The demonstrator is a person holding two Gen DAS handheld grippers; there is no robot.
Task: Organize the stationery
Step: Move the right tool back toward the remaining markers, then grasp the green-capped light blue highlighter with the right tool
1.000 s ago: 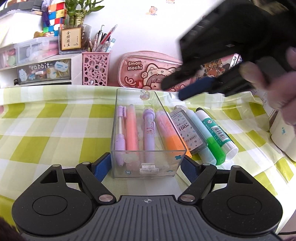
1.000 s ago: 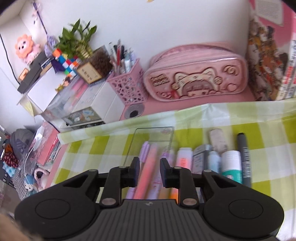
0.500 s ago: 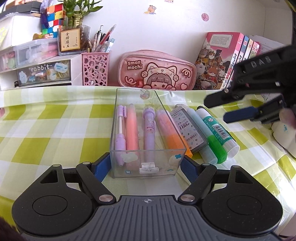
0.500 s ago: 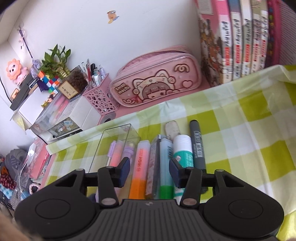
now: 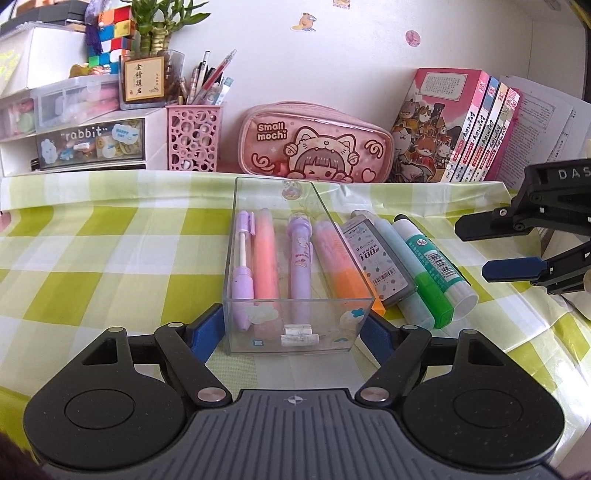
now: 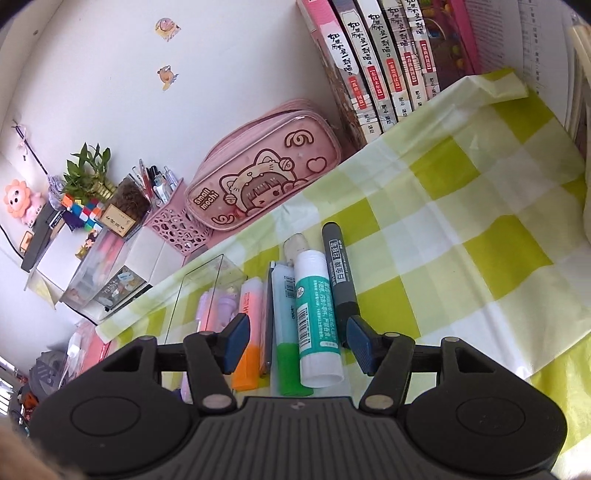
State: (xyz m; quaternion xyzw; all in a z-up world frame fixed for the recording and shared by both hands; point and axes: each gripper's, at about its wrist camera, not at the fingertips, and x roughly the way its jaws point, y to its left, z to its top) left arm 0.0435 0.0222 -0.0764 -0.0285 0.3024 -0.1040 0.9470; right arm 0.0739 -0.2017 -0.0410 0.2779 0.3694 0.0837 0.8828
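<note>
a potted bamboo plant (image 5: 159, 26) beside a rubik's cube (image 5: 110, 35), and books (image 5: 476, 129) (pink spines) against the wall.

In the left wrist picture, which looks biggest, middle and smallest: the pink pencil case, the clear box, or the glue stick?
1. Clear box, though nearest the camera.
2. Pink pencil case.
3. Glue stick.

my left gripper (image 5: 293, 328) sits spread wide, a blue pad on each side of the clear acrylic tray's (image 5: 236, 236) near end. inside the tray lie a purple pen (image 5: 243, 273), pink highlighter (image 5: 266, 258) and purple stamp pen (image 5: 300, 266). right of the tray, an orange highlighter (image 5: 347, 273), lead case (image 5: 380, 262) and glue stick (image 5: 432, 258) lie side by side. the right gripper (image 5: 484, 247) hovers further right, spread.
</note>
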